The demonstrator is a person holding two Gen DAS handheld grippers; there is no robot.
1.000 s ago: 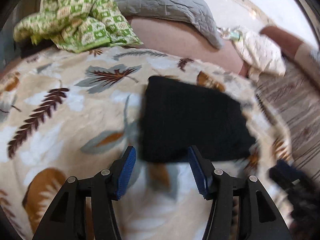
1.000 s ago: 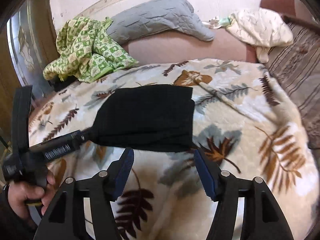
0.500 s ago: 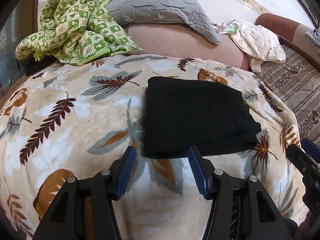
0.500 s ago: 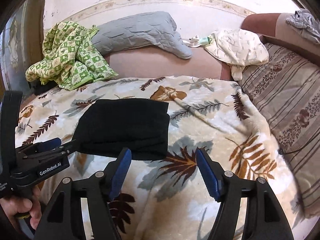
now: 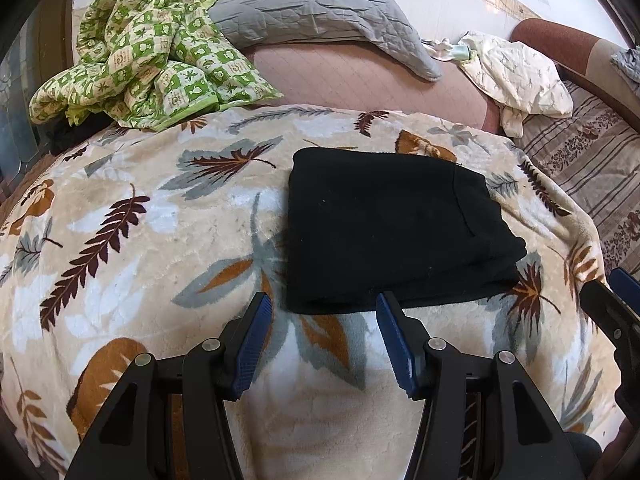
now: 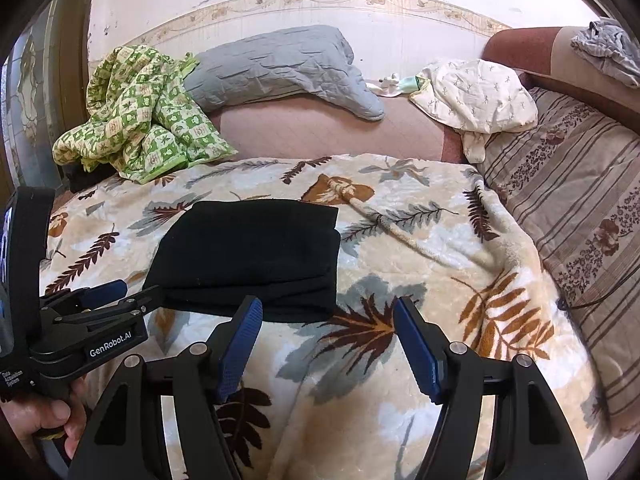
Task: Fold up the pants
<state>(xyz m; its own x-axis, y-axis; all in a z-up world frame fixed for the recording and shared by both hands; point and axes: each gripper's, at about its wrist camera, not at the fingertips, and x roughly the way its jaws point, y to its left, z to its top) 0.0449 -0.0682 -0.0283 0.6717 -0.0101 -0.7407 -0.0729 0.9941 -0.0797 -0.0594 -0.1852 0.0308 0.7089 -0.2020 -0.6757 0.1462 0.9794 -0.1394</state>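
The black pants (image 5: 392,228) lie folded into a flat rectangle on the leaf-patterned blanket (image 5: 140,240); they also show in the right wrist view (image 6: 252,256). My left gripper (image 5: 324,312) is open and empty, just short of the pants' near edge. It also shows at the left of the right wrist view (image 6: 120,300), beside the pants' near left corner. My right gripper (image 6: 328,316) is open and empty, near the pants' near right corner. It shows at the right edge of the left wrist view (image 5: 612,300).
A green checked quilt (image 5: 148,48) and a grey pillow (image 5: 312,12) lie at the back. A cream cloth (image 5: 516,72) lies at the back right. A striped sofa cushion (image 6: 580,208) borders the blanket on the right.
Both grippers have drawn back from the folded pants and risen a little. The left gripper no longer touches the pants' corner. The pants lie still.
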